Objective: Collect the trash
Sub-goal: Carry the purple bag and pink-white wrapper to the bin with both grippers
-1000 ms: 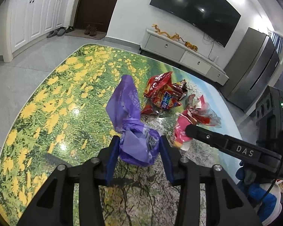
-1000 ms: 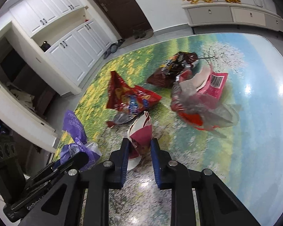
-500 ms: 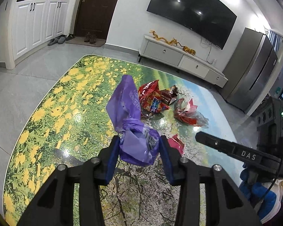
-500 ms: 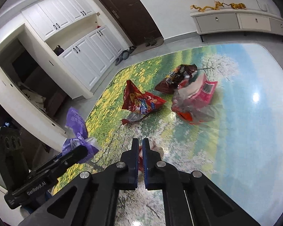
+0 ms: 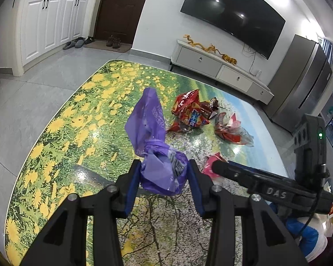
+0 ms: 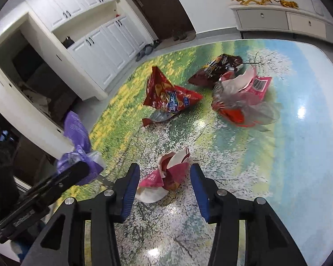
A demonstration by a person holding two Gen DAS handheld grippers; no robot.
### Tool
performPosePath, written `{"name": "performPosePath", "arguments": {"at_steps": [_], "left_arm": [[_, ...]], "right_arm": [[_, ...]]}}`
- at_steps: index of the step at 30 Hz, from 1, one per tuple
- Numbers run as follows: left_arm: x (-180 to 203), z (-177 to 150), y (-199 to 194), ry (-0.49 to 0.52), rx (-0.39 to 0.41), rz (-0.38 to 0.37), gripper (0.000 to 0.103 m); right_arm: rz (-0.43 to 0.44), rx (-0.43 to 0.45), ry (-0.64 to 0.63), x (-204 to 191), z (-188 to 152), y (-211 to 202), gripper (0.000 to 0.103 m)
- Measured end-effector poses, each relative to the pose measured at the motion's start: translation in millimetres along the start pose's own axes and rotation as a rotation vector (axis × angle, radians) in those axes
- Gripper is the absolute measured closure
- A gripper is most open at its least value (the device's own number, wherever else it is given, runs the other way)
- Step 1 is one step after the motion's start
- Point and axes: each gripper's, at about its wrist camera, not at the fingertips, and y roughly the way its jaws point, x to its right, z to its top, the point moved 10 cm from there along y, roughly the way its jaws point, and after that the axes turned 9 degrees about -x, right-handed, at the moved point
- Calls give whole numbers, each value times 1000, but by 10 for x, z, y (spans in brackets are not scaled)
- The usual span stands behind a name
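Plastic, purple and bunched, fills the bottom centre of the left wrist view: the left gripper is clenched on a purple trash bag, whose loose end stands up above the blue pads over the flower-print table. In the right wrist view the right gripper has just been opening; its jaws now stand apart on either side of a crumpled pink wrapper lying on the table at lower centre, with neither pad pressing it. The bag shows there too, at the left edge.

Farther up the table lie a red snack bag near the middle, a dark brown wrapper above it, and a heap of clear plastic with red and pink packaging to the right. Beyond are a white TV cabinet and cupboards.

Judging by this, the collecting is at an early stage: the bag is in hand but bunched, nothing visibly inside it, and every wrapper remains on the table. The pink one looks like the first candidate.
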Motion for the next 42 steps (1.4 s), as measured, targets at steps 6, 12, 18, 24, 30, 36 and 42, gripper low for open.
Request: {"name": "performPosePath", "arguments": {"at_steps": [6,12,18,24,30,36,42], "left_arm": [[-47,-24,13,-3,-3,1,63],[-12,-37,-10,8,-1,2,63],[114,-9,-108,35,11,2,63],[436,77,-217,87,21,-29,63],[1083,176,-227,187,10,-99,63],[1994,192,-71,315,-35,-199,63],[3046,50,267,476,-106,-271,63]], "right_arm": [[-75,-22,-46,-37,-31,132,72],[-50,-20,-84,-120,-69,128,79],[2,17,-77,-149,-66,-50,80],[60,112,-15,20,35,-531,80],[65,260,67,464,116,-1282,80],[-32,403,176,1238,-12,-2081,80],[-170,473,347,2279,-414,-2634,80]]}}
